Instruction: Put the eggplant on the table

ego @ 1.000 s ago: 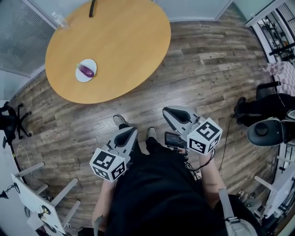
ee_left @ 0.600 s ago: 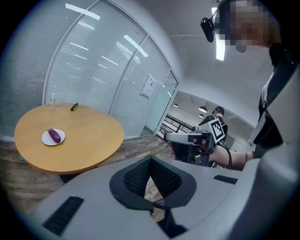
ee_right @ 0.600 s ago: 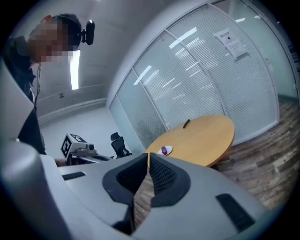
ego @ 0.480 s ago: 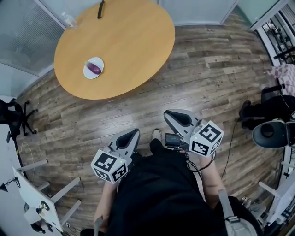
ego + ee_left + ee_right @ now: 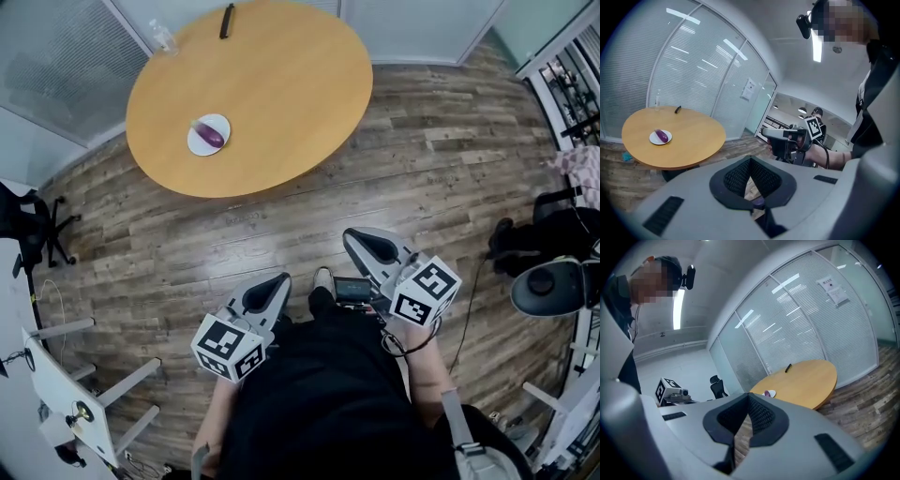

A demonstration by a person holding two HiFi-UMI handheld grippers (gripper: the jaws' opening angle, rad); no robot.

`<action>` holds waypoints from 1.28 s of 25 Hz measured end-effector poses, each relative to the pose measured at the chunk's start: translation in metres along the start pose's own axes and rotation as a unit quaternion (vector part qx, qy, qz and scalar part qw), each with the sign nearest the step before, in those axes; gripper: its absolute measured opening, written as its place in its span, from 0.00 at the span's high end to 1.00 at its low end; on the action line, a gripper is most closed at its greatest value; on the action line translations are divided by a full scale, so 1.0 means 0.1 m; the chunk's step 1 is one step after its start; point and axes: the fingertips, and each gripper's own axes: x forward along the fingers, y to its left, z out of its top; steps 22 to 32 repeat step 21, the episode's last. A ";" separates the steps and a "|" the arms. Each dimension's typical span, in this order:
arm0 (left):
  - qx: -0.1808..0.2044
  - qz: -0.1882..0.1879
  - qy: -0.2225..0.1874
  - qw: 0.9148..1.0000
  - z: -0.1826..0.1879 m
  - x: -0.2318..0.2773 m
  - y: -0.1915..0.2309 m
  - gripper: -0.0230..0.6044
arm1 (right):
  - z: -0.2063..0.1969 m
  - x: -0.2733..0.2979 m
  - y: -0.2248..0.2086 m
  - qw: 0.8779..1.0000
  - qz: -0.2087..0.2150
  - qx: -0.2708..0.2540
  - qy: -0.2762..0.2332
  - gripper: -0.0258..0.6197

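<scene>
A purple eggplant (image 5: 212,135) lies on a white plate (image 5: 197,142) on the left part of a round wooden table (image 5: 281,84). Both grippers hover over the wooden floor close to the person's body, far short of the table. My left gripper (image 5: 267,292) is shut with nothing in it, and my right gripper (image 5: 375,248) is shut and empty too. The left gripper view shows the eggplant (image 5: 661,136) on the table (image 5: 689,136) far beyond my own jaws (image 5: 750,159). From the right gripper view, the plate (image 5: 768,393) is small and distant past the jaws (image 5: 749,397).
A slim black object (image 5: 226,20) and a clear bottle (image 5: 164,39) sit at the table's far edge. A black office chair (image 5: 28,225) stands left, a white frame (image 5: 84,394) lower left, a round stool (image 5: 548,286) and dark gear to the right. Glass walls with blinds lie behind the table.
In the head view the table and plate have shifted to the right. Both grippers have drifted slightly with the person and stayed shut.
</scene>
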 end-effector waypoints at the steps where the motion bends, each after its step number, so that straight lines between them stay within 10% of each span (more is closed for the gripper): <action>1: -0.001 0.002 -0.001 1.000 -0.01 -0.03 0.01 0.96 | 0.00 0.01 0.02 1.000 0.002 0.003 -0.002 0.93; 32: -0.001 -0.009 -0.005 1.000 -0.04 0.11 -0.11 0.96 | 0.12 -0.22 -0.06 1.000 0.015 0.013 -0.015 0.93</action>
